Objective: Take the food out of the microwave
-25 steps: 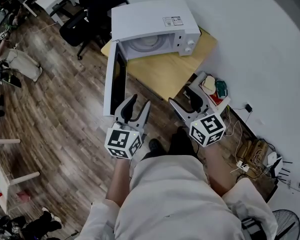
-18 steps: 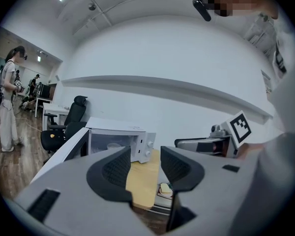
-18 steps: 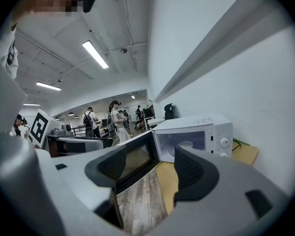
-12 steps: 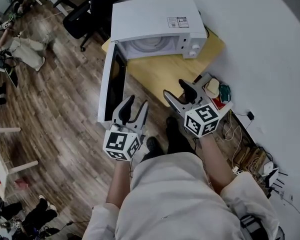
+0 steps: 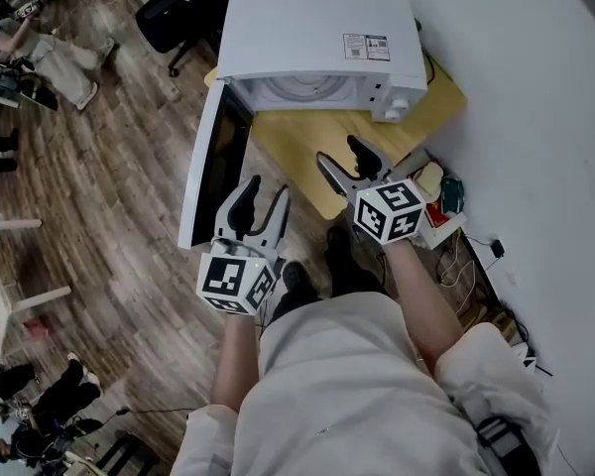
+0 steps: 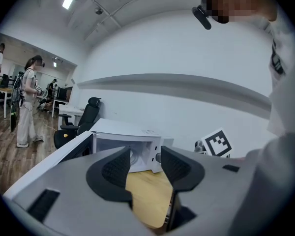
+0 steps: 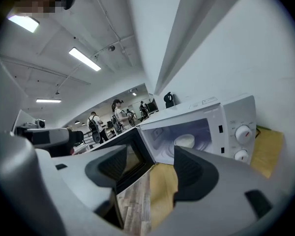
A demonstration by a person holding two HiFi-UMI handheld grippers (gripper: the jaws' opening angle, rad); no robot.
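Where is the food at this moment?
In the right gripper view, the pale round food sits inside the open microwave, left of its two knobs and right of the open door.

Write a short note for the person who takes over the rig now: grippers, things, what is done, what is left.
Left gripper: open, empty, held before the table.
Right gripper: open, empty, aimed at the microwave, not yet inside.
Microwave stands on the table, door open.
Food, a pale round piece, lies inside.
Done: door open. Left: reach in, grip the food, take it out.
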